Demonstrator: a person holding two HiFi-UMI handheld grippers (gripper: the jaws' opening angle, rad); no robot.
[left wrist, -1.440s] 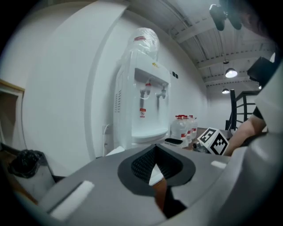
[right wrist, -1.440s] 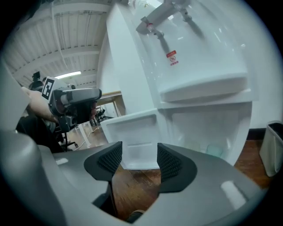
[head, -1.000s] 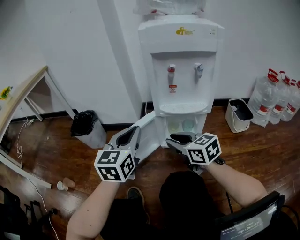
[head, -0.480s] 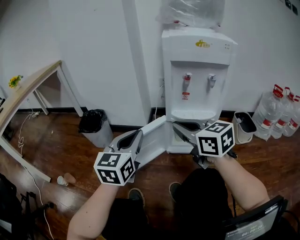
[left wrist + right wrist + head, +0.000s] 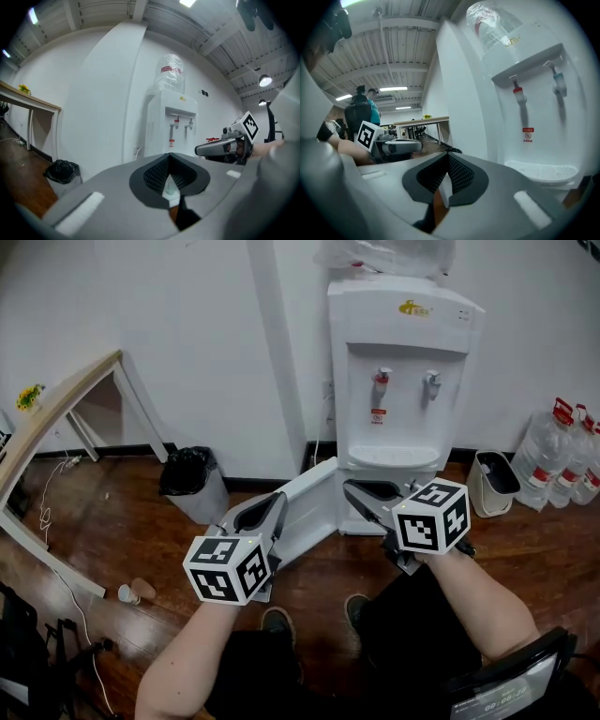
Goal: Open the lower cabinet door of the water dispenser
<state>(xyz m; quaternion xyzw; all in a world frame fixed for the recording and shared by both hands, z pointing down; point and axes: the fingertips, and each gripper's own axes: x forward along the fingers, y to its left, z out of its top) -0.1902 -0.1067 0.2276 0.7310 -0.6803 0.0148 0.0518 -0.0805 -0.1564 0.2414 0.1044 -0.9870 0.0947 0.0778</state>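
One water dispenser (image 5: 403, 371) — two taps (image 5: 382, 381), one lower door (image 5: 314, 493) open.

Left of me: black-bagged trash bin (image 5: 192, 488) by the wall, wooden table (image 5: 66, 404) beyond. Right: small white bin (image 5: 492, 486), water jugs (image 5: 561, 444). Possibly a paper cup (image 5: 128, 593) on the floor.

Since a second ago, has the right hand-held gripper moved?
Yes. The right hand-held gripper has risen against the water dispenser, nearer its drip tray.
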